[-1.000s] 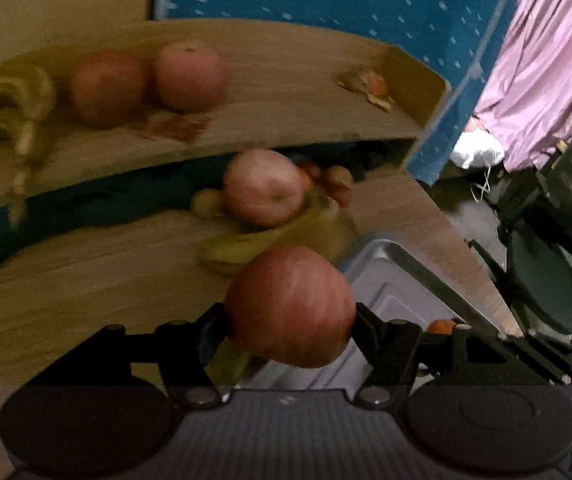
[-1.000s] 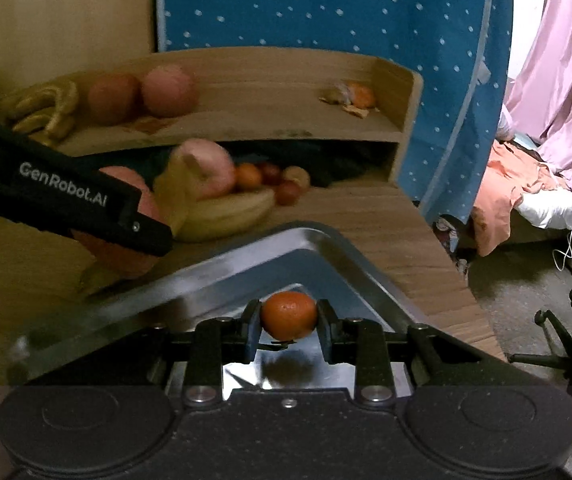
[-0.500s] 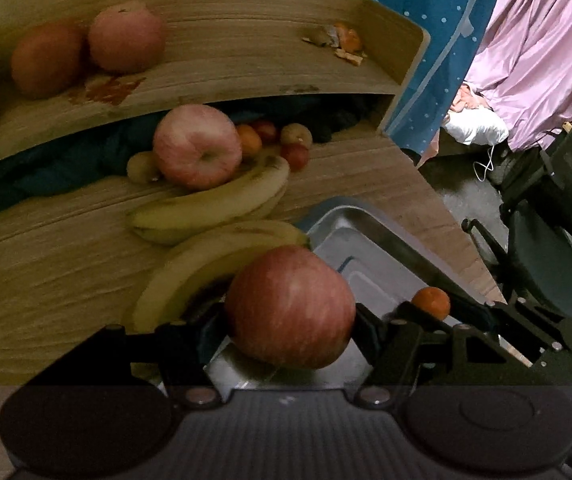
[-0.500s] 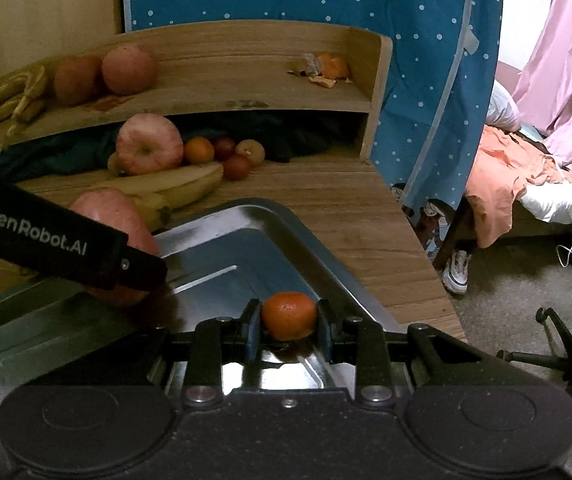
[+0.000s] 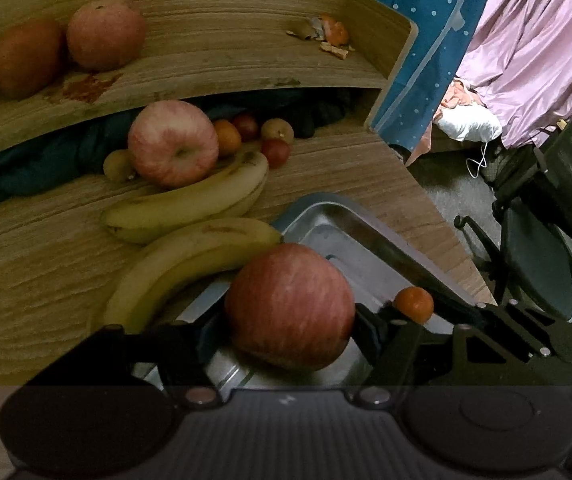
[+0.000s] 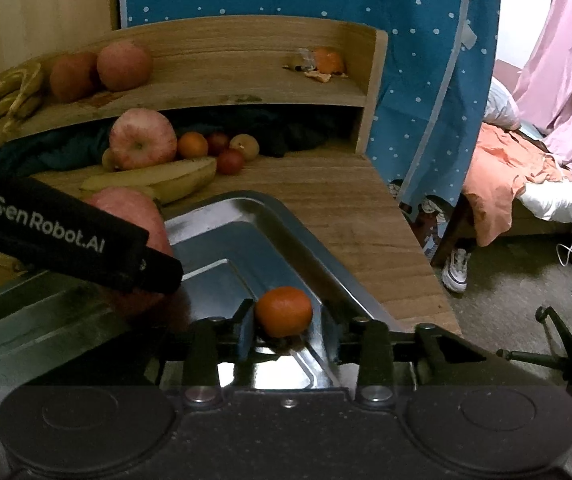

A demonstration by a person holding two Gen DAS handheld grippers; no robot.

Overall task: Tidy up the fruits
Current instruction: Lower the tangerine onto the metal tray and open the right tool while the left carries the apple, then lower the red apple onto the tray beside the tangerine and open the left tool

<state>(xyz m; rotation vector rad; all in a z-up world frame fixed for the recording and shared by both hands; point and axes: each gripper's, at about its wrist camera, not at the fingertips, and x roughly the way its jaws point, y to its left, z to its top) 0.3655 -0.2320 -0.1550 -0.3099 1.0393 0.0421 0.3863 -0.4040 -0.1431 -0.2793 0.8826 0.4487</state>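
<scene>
A red apple is clamped in my left gripper just above the near left part of a steel tray. From the right wrist the same apple shows behind the left gripper's black finger. A small orange rests on the floor of the tray between the fingers of my right gripper. Its jaws are slightly parted, with a thin gap on the orange's right side. The orange also shows in the left wrist view.
Two bananas and a pale pink apple lie on the wooden table with several small fruits. The shelf holds two apples and orange peel. The table edge and a chair are at right.
Both grippers moved forward and down over the tray. The orange came to rest on the tray floor and the right jaws parted a little. The apple stays gripped.
</scene>
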